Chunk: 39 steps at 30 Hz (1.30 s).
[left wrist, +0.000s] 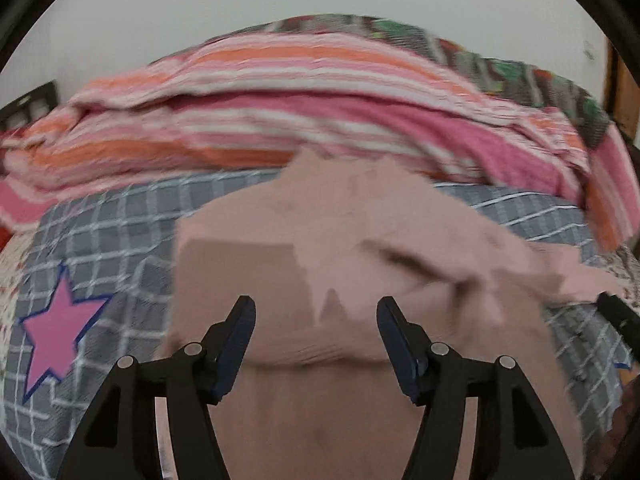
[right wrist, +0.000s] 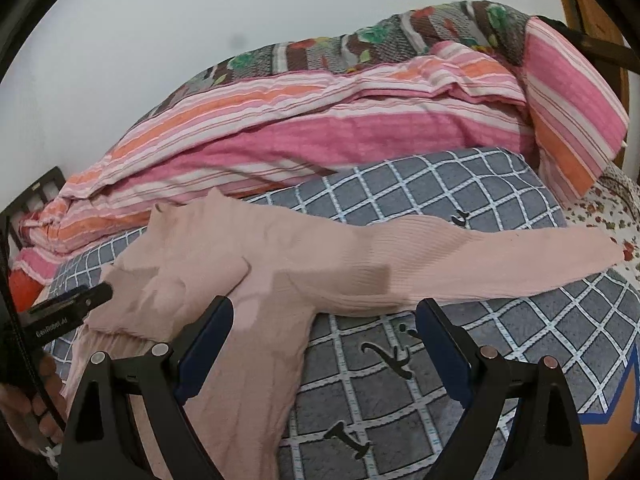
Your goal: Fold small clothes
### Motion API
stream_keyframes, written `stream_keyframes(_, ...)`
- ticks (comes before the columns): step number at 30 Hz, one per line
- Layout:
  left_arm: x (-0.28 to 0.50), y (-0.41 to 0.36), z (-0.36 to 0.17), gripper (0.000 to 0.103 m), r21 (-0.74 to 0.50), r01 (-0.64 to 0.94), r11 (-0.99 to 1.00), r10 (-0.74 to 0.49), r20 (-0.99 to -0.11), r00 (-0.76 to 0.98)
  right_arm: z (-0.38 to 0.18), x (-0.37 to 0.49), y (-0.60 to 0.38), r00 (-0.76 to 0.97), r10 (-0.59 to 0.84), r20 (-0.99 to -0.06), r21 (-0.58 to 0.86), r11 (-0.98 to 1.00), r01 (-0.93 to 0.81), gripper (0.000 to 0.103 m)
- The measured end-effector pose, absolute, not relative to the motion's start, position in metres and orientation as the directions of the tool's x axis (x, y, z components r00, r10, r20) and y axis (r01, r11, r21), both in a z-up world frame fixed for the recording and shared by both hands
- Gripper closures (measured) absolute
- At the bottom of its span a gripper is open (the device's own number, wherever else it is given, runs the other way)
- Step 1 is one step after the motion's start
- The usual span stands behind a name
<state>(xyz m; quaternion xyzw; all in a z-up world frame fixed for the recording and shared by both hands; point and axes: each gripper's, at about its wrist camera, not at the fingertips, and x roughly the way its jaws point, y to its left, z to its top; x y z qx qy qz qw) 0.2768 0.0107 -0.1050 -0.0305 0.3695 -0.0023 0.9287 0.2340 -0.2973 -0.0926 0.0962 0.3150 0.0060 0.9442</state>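
A pale pink ribbed long-sleeved top (right wrist: 256, 280) lies on the grey checked bedspread (right wrist: 460, 340). One sleeve (right wrist: 520, 252) stretches out flat to the right. The other side is bunched over the body at the left. My right gripper (right wrist: 326, 308) stands open low over the top's right edge, its left finger above the cloth and its right finger above bare bedspread. In the blurred left wrist view my left gripper (left wrist: 316, 308) is open just above the top (left wrist: 320, 240), nothing pinched. The left gripper's finger (right wrist: 92, 296) shows at the garment's left edge, held by a person's hand (right wrist: 36, 400).
A pink and orange striped quilt (right wrist: 320, 136) is heaped along the wall behind the top, with a floral blanket (right wrist: 360, 48) on it. A pink star (left wrist: 56, 336) is printed on the bedspread at the left. A wooden headboard (right wrist: 592, 12) stands at the far right.
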Motion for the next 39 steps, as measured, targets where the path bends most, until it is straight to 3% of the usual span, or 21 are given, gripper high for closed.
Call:
stream_keyframes(4, 0.268, 0.046, -0.122, 0.042, -0.081, -0.092, 0.992, 0.008, -0.708, 0.707, -0.094, 0.237, -0.286, 0.789, 0.102, -0.606, 0.193, 0.981, 0.021, 0.022)
stream_keyframes(9, 0.273, 0.079, -0.136, 0.042, -0.148, -0.133, 0.98, -0.02, -0.741, 0.671, -0.097, 0.238, -0.263, 0.775, 0.112, -0.621, 0.144, 0.989, -0.028, 0.042)
stream_keyframes(11, 0.27, 0.088, -0.138, 0.042, -0.161, -0.143, 0.977, -0.019, -0.725, 0.689, -0.099, 0.238, -0.254, 0.771, 0.118, -0.626, 0.121, 0.991, -0.053, 0.045)
stream_keyframes(23, 0.284, 0.118, -0.161, 0.044, -0.315, -0.148, 0.937, -0.135, -0.722, 0.678, -0.106, 0.24, -0.225, 0.741, 0.165, -0.651, 0.113, 0.986, -0.12, 0.047)
stream_keyframes(25, 0.283, 0.115, -0.16, 0.049, -0.311, -0.135, 0.941, -0.138, -0.716, 0.684, -0.106, 0.245, -0.216, 0.731, 0.181, -0.658, 0.115, 0.984, -0.14, 0.047)
stream_keyframes(27, 0.283, 0.113, -0.16, 0.068, -0.315, -0.107, 0.943, -0.16, -0.711, 0.685, -0.106, 0.251, -0.206, 0.726, 0.185, -0.663, 0.109, 0.983, -0.15, 0.047)
stream_keyframes(30, 0.285, 0.112, -0.163, 0.08, -0.319, -0.098, 0.942, -0.172, -0.715, 0.677, -0.108, 0.264, -0.192, 0.71, 0.193, -0.678, 0.101, 0.98, -0.17, 0.047)
stream_keyframes(39, 0.287, 0.116, -0.166, 0.08, -0.35, -0.097, 0.932, -0.195, -0.708, 0.679, -0.122, 0.34, -0.138, 0.661, 0.097, -0.744, -0.034, 0.983, -0.183, 0.047)
